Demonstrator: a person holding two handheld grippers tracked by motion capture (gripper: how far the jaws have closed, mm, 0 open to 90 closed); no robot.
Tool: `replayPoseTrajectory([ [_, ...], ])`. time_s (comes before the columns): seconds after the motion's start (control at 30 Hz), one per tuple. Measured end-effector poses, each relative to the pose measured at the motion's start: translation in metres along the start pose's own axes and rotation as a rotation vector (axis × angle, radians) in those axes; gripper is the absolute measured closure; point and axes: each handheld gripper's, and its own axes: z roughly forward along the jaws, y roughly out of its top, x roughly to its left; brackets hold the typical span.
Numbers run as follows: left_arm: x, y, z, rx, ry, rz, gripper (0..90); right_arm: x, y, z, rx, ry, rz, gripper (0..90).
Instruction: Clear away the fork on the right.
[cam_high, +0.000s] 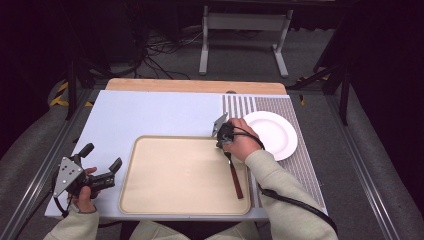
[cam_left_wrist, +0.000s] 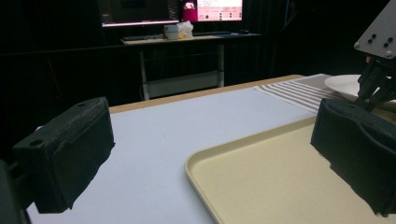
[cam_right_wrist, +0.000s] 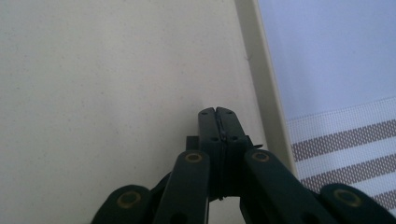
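We have our right tongs (cam_high: 223, 142) clenched on the brown-handled utensil (cam_high: 235, 177) over the beige plastic tray (cam_high: 150, 200); left tongs (cam_high: 100, 162) released, idle.

At lower left of the high view, the left gripper (cam_high: 104, 161) is held in the person's left hand (cam_high: 82, 192), jaws spread wide. Right of centre, the right hand (cam_high: 243, 142) tips the right gripper (cam_right_wrist: 217, 122) downward, its jaws pressed together, forearm angling in from the lower right.
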Motion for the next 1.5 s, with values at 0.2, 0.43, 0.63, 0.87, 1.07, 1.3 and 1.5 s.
replayPoseTrajectory([
  [0.2, -0.001, 0.0, 0.002, -0.001, -0.005, -0.001, 0.0, -0.003, -0.008, -0.003, 0.014, -0.01, 0.021, 90.0],
  [0.43, -0.002, 0.0, 0.004, -0.002, -0.01, -0.004, 0.0, -0.006, -0.017, -0.007, 0.028, -0.021, 0.04, 90.0],
  [0.63, -0.001, 0.0, 0.004, 0.0, -0.009, -0.003, 0.0, -0.009, -0.023, -0.008, 0.03, -0.032, 0.067, 90.0],
  [0.87, -0.001, 0.0, 0.003, 0.002, -0.007, -0.004, 0.0, -0.009, -0.021, -0.008, -0.006, -0.033, 0.083, 90.0],
  [1.07, -0.001, 0.0, 0.002, 0.004, -0.004, -0.005, 0.0, -0.009, -0.016, -0.023, -0.093, -0.039, 0.111, 80.1],
  [1.3, -0.001, -0.001, 0.003, 0.004, -0.003, -0.002, 0.0, -0.003, -0.013, -0.041, -0.228, -0.069, 0.167, 43.7],
  [1.5, -0.001, 0.0, 0.003, 0.003, -0.002, -0.005, 0.0, 0.005, -0.013, -0.058, -0.354, -0.091, 0.194, 22.0],
])
